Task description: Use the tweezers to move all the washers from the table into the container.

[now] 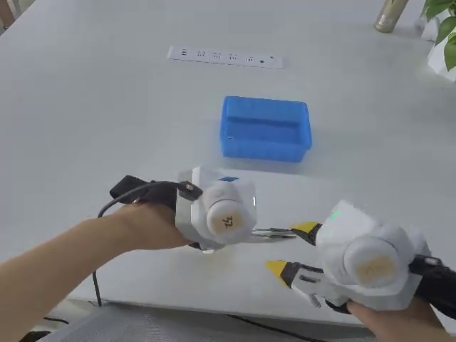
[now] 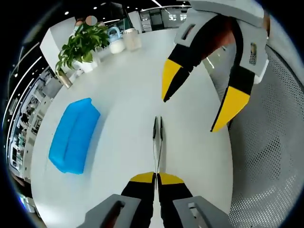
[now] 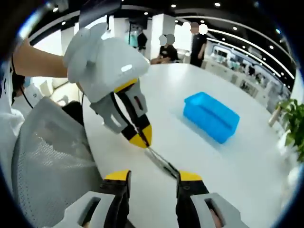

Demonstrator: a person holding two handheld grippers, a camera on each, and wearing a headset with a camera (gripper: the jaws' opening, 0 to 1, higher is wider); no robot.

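Observation:
My left gripper [image 1: 246, 229] is shut on a pair of thin metal tweezers [image 1: 274, 232], low over the white table [image 1: 107, 128]. In the left gripper view its yellow-tipped jaws [image 2: 156, 178] pinch the tweezers [image 2: 157, 135], which point straight ahead with their tips together. My right gripper [image 1: 292, 249] stands open opposite, its fingers spread just past the tweezers' tip; it also hangs open in the left gripper view [image 2: 189, 114]. The right gripper view has its own open jaws [image 3: 153, 176], the left gripper [image 3: 141, 137] and the tweezers [image 3: 162, 164]. A blue rectangular container [image 1: 265, 128] sits further back.
A white power strip [image 1: 224, 57] lies at the far side of the table. A potted plant [image 1: 445, 28] and a gold bottle [image 1: 390, 14] stand at the far right corner. The table's front edge [image 1: 214, 308] runs just below both grippers, with a mesh chair [image 3: 52, 156] beneath.

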